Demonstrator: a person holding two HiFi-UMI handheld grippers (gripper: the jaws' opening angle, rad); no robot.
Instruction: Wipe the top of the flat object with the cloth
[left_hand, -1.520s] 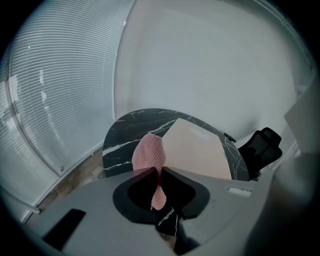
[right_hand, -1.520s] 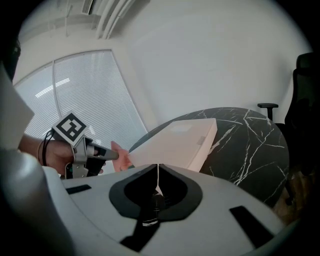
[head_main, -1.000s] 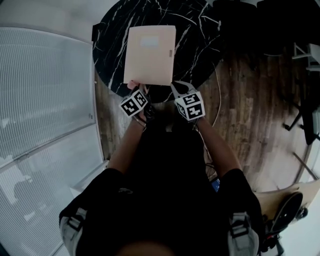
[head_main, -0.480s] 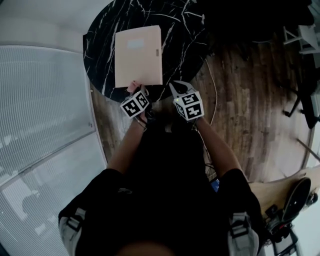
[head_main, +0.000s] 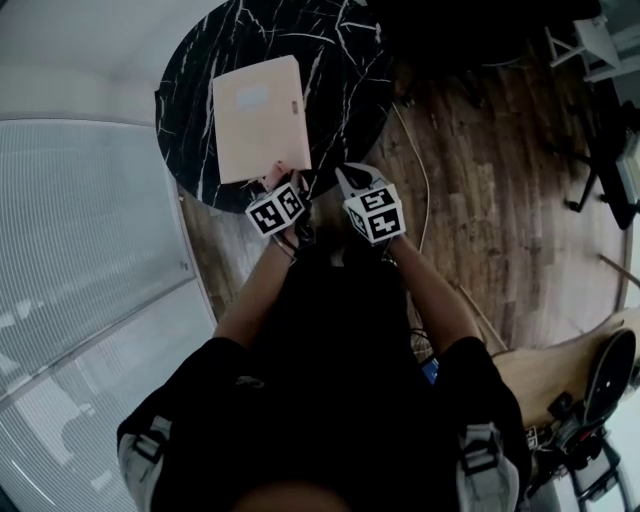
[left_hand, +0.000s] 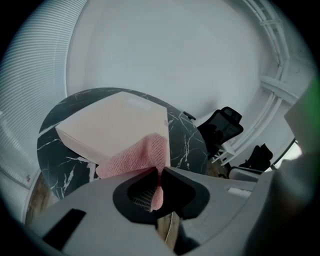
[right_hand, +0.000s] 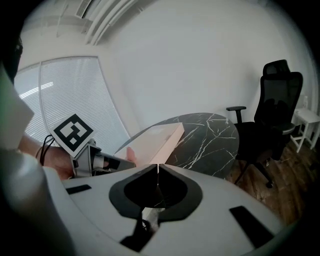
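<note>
A flat pale peach box lies on the round black marble table. It also shows as the flat box and the box in the gripper views. My left gripper is shut on a pink cloth, which drapes over the box's near corner. My right gripper is shut with nothing in it, held at the table's near edge, right of the left gripper.
A black office chair stands past the table on the wooden floor. A cable runs across the floor. Frosted glass panels are at the left. More dark chairs stand behind the table.
The table and box have shifted left and tilted in the head view as the head turned. Both grippers stay at the box's near edge.
</note>
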